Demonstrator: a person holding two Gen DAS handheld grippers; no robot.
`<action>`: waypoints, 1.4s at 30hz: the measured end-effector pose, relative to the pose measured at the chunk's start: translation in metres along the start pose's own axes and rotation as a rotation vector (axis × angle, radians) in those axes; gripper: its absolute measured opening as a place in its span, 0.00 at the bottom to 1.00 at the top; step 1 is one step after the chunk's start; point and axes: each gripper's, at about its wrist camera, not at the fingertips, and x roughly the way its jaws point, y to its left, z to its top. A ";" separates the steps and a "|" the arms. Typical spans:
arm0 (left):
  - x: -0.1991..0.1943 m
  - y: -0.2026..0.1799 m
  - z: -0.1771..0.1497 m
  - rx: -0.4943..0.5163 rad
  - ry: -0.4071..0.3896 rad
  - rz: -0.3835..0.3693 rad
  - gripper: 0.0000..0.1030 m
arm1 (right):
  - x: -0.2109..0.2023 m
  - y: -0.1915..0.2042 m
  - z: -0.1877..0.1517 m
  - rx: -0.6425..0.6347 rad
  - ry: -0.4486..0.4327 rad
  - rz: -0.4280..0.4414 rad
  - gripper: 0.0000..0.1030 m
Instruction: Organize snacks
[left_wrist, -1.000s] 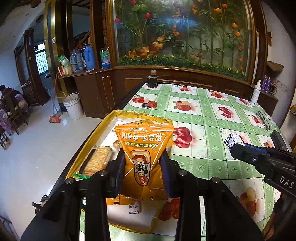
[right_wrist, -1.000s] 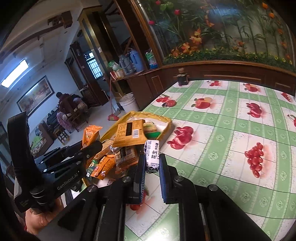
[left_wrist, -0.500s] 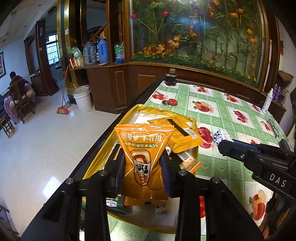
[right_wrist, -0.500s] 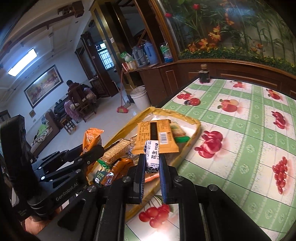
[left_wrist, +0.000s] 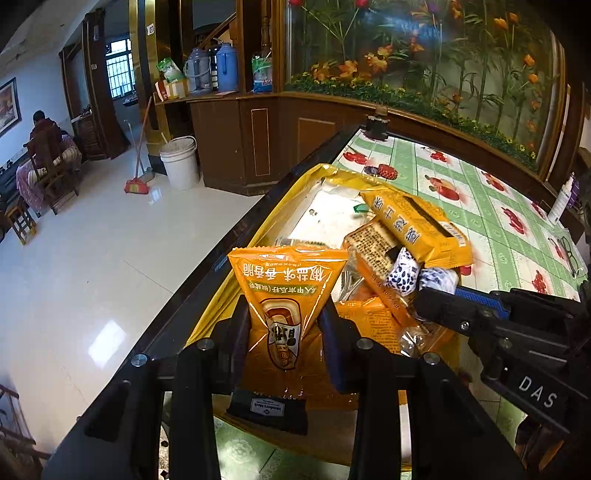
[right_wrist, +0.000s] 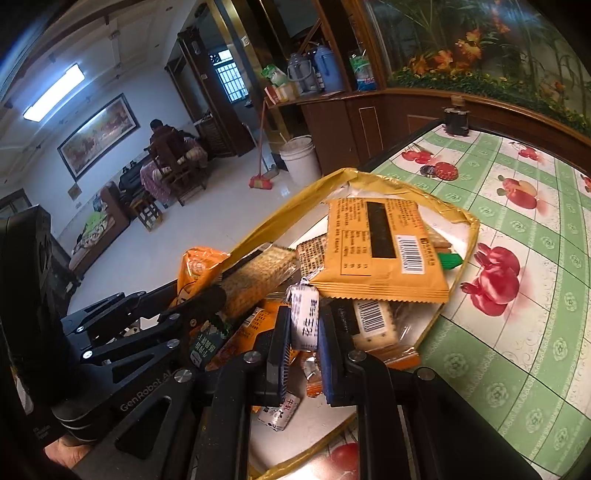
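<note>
My left gripper (left_wrist: 284, 325) is shut on an orange triangular snack packet (left_wrist: 286, 291) and holds it over the near end of a gold tray (left_wrist: 314, 177). My right gripper (right_wrist: 303, 332) is shut on a small white candy wrapper with blue print (right_wrist: 304, 319), also over the tray (right_wrist: 458, 218). That candy shows in the left wrist view (left_wrist: 404, 275) at the tip of the right gripper (left_wrist: 436, 295). The tray holds several snacks, among them a flat orange packet (right_wrist: 376, 247) and a cracker pack (right_wrist: 258, 273). The left gripper also shows in the right wrist view (right_wrist: 207, 299).
The tray lies at the left edge of a table with a green fruit-print cloth (right_wrist: 524, 280). A dark jar (right_wrist: 456, 120) stands at the far table corner. Beyond the edge is white floor with a bucket (left_wrist: 181, 162) and a broom (left_wrist: 137, 184).
Both grippers have moved left and closer over the tray while holding their snacks. The tray's contents now fill the middle of both views.
</note>
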 end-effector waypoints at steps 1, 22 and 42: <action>0.001 0.000 -0.001 0.001 0.002 -0.002 0.32 | 0.001 0.000 -0.001 0.000 0.003 0.000 0.14; -0.016 0.002 0.002 -0.011 -0.037 0.012 0.41 | -0.020 0.003 -0.006 0.001 -0.027 -0.020 0.54; -0.073 -0.007 0.001 0.006 -0.175 0.074 0.83 | -0.077 -0.034 -0.030 0.017 -0.093 -0.053 0.99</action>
